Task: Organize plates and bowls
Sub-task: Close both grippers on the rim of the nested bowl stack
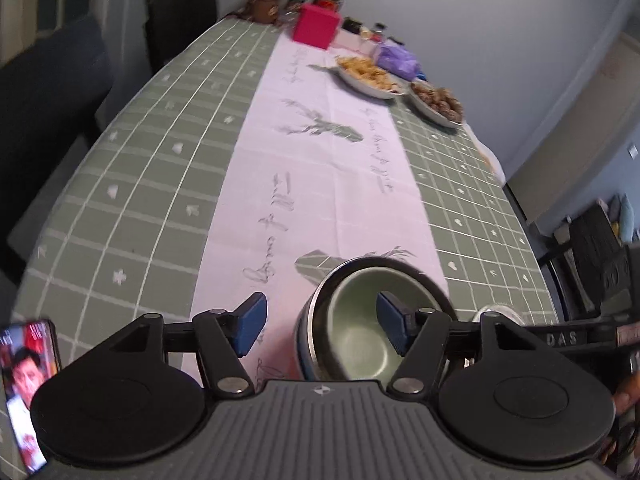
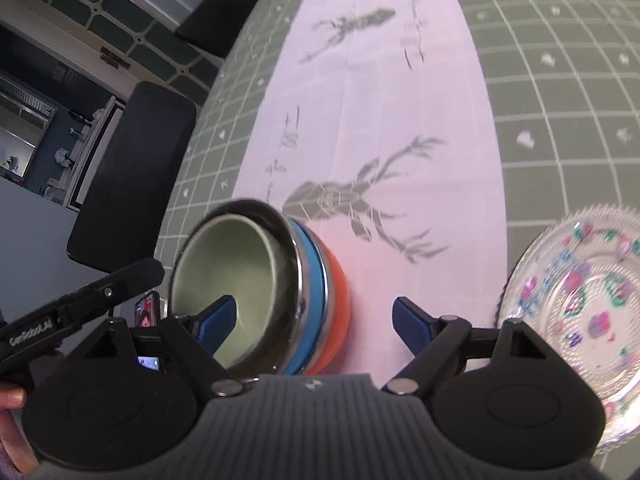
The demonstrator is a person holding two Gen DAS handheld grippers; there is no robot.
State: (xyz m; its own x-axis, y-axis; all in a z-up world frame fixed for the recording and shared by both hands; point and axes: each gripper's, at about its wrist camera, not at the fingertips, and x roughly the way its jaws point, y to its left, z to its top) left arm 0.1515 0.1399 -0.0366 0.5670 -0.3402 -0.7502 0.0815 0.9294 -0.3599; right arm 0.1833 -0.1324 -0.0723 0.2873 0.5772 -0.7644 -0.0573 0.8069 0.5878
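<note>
A stack of nested bowls (image 2: 280, 280) stands on the white table runner: a pale green bowl (image 2: 228, 272) inside a steel one, over a blue and an orange bowl. It also shows in the left wrist view (image 1: 360, 320). My left gripper (image 1: 320, 326) is open, its right finger over the green bowl's inside, its left finger outside the stack. My right gripper (image 2: 314, 326) is open, its left finger over the green bowl, its right finger beyond the orange bowl. A clear glass plate (image 2: 580, 312) with a coloured floral pattern lies to the right.
Two plates of food (image 1: 372, 76) (image 1: 438, 104), a pink box (image 1: 316, 26), a purple bag (image 1: 396, 58) and bottles stand at the table's far end. Black chairs (image 2: 132, 176) line the left side. A phone (image 1: 26, 392) lies at the near left.
</note>
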